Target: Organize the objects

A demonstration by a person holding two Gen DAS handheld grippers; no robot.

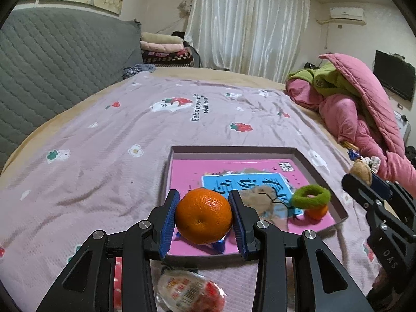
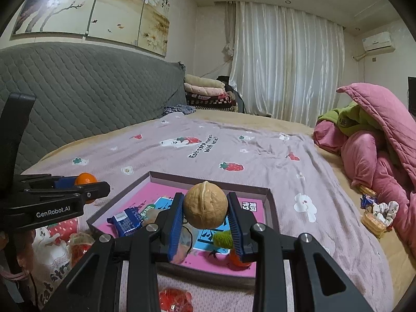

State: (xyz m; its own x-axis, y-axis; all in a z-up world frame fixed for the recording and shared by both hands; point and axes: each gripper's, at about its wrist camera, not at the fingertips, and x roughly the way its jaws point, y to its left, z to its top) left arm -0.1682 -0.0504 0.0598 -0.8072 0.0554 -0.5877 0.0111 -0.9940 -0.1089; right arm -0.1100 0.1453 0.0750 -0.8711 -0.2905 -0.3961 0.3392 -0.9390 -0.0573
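**Two claws loaded above a partly filled box lid**

*Left wrist view.* The left claw point(image 1: 204, 217) is closed to the width of an orange point(image 1: 203, 215), pressed between its blue pads and held over the 7 o'clock corner of the shallow box lid point(image 1: 322, 171) on the bed point(image 1: 91, 156). Already inside the lid: a green hair ring point(image 1: 310, 195) on a second, smaller orange point(image 1: 316, 212) at 4 o'clock, and a brownish soft item point(image 1: 262, 199) at centre, too blurred to name. A blue wrapper point(image 1: 217, 245) shows beneath the held orange. A red-and-white packet point(image 1: 189, 290) lies outside the lid at 6 o'clock, partly hidden by the claw's arms. The right claw point(image 1: 361, 179) enters at 3 o'clock, side-on.

*Right wrist view.* The right claw grips a walnut point(image 2: 206, 205) between its pads, above the lid's centre. A blue snack packet point(image 2: 126, 219) lies in the lid at 9 o'clock. Red items point(image 2: 173, 299) at 6 o'clock and more at 8 o'clock remain on the bed, cut off by the claw. Small oddments point(image 2: 377, 212) at 3 o'clock sit by the pink quilt point(image 2: 377, 156).

Judged progress: roughly midway; two pieces are about to be deposited, several outliers remain.
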